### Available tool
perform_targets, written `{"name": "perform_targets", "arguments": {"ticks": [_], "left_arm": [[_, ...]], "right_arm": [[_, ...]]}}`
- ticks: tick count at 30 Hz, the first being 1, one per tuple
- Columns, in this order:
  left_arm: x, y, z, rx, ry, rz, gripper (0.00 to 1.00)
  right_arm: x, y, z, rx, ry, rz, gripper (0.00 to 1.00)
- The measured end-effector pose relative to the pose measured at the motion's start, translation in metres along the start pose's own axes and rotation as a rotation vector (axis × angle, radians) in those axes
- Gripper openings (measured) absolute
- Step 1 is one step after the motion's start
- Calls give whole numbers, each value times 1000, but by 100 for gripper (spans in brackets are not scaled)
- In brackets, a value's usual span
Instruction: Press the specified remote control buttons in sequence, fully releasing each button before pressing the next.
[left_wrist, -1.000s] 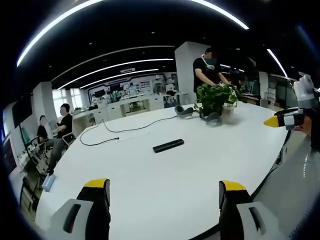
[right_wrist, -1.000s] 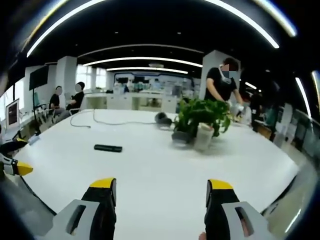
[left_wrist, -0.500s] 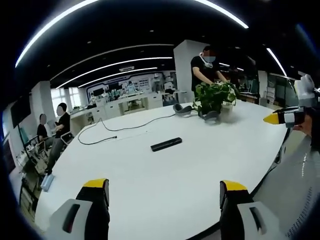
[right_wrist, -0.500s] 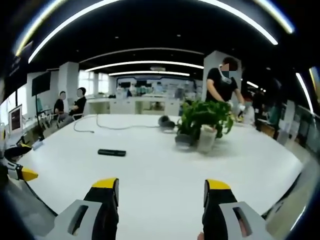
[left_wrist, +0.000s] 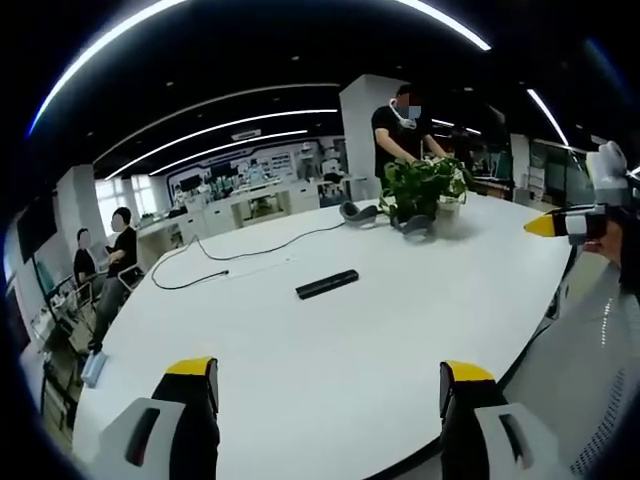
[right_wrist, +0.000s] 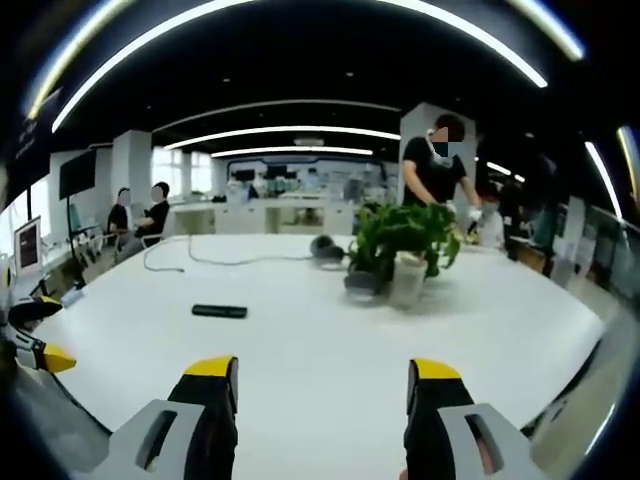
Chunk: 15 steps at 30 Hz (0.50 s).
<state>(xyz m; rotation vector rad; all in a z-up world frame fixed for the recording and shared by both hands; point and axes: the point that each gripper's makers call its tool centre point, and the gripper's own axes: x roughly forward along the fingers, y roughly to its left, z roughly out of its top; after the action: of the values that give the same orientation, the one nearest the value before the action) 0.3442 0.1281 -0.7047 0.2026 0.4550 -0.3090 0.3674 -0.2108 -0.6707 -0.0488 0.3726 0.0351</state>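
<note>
White counter (left_wrist: 330, 360) | remote (left_wrist: 327, 284) well ahead, long axis crosswise | left hand-held gripper (left_wrist: 330, 395) nearer, jaws apart | right hand-held gripper (right_wrist: 323, 395) jaws apart, empty

white table (left_wrist: 330, 360), remote (left_wrist: 327, 284), cable (left_wrist: 240, 257), potted plant (right_wrist: 405, 245)

Readable text: none could be made out in either view.
Remote control (left_wrist: 327, 284): its face was too small and dark to show any button marks or brand.
Far wall display (right_wrist: 300, 180): bright panels were there, but whatever was printed on them was blurred beyond reading.
Screen at the left edge (right_wrist: 24, 245): it was lit, with nothing legible on it.
Bench (left_wrist: 400, 330): its white top carried no visible label or number.
</note>
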Motion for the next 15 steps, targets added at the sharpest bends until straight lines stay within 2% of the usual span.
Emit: {"name": "perform_targets", "arguments": {"ticks": [15], "left_arm": [[-2,4,0,9,-1,25,95]], "right_arm": [[0,4,-3,-29,18,5,66]]}}
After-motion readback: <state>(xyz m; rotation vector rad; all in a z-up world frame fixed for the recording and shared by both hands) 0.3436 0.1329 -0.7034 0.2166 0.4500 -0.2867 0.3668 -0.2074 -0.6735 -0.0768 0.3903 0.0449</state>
